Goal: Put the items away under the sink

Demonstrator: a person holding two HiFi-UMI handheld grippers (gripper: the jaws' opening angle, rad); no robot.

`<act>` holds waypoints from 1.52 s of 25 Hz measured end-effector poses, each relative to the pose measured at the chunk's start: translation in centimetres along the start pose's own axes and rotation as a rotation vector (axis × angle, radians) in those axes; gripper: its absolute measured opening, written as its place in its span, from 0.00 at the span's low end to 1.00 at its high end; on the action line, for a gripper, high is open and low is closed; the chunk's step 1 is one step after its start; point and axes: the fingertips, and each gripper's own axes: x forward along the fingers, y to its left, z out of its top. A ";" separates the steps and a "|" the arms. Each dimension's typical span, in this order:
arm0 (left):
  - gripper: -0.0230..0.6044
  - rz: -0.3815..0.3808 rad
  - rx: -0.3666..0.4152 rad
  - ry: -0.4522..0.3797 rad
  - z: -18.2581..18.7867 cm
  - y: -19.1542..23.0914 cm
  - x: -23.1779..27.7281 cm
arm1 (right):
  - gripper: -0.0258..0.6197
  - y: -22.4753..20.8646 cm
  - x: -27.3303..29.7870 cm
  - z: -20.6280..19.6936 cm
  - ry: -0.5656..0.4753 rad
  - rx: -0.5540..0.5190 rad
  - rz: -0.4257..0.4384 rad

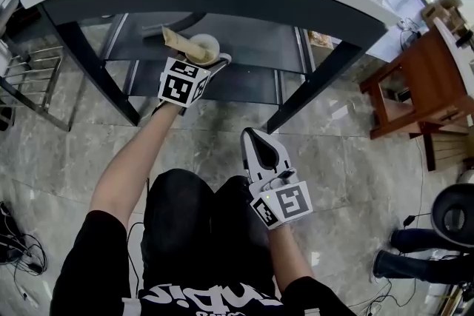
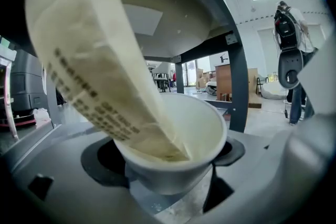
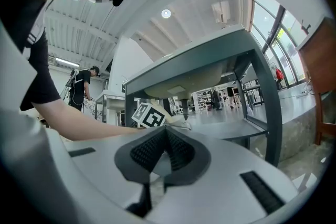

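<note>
Under the bench (image 1: 222, 0) edge, upper centre, my left tongs (image 1: 203, 57) grip a cup (image 2: 173, 165), base hidden, holding a packet (image 2: 100, 71); right tongs (image 1: 257, 140) closed, empty, over open floor (image 1: 333, 159).

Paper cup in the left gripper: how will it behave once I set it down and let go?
The paper cup looks thin-walled, so it probably dents under a hard squeeze. It holds only a tall packet leaning far over the rim, so it is likely light and top-heavy, apt to tip toward that side.
</note>
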 end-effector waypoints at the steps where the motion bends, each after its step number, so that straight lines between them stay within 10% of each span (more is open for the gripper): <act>1: 0.78 0.004 0.000 0.003 -0.1 0.0 0.3 | 0.07 -0.2 -0.2 -0.1 0.002 0.001 -0.002; 38: 0.78 0.242 -0.106 -0.089 0.9 3.6 4.0 | 0.07 -1.3 -0.1 -1.5 0.041 0.014 -0.028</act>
